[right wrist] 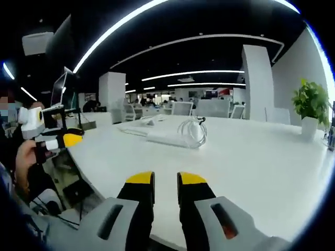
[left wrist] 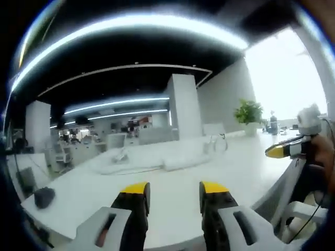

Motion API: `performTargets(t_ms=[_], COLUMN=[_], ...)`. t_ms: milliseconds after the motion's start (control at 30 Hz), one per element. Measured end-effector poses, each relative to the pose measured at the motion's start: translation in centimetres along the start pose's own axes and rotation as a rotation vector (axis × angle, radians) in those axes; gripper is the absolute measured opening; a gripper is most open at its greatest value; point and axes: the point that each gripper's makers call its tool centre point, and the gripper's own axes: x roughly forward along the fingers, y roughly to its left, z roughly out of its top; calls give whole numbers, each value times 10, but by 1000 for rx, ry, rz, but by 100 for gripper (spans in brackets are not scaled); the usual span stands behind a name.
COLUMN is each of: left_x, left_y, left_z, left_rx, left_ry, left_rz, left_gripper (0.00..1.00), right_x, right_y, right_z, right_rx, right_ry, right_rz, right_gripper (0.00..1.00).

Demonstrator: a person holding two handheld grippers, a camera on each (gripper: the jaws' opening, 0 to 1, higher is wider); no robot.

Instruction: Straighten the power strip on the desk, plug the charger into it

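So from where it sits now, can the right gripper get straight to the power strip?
Probably yes. The right gripper hangs open at the desk's near edge, and only bare desktop lies between it and the power strip with its coiled cable.

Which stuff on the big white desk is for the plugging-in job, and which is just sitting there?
For the job: power strip, coiled white cable (likely the charger's).
Just lying about: potted plant, monitor, small dark object.

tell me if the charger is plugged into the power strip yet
Not yet, as far as shows. The charger with its coiled cable rests on the power strip on the desk; both tools hover empty.
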Motion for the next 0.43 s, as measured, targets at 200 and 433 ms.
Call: performTargets(t_ms=[200,433], left_x=[-8,-9], left_y=[-6,-4], left_z=[-8,-17], left_rx=[-18,2], left_ry=[16,52], left_rz=[8,36], left_gripper=[41,42], right_x=[-13,-17], right_y=[-1,-7], right_z=[-2,-6], right_rx=[15,6], right_ry=[-25,-27], right_rz=[-15,-43], right_gripper=[16,16])
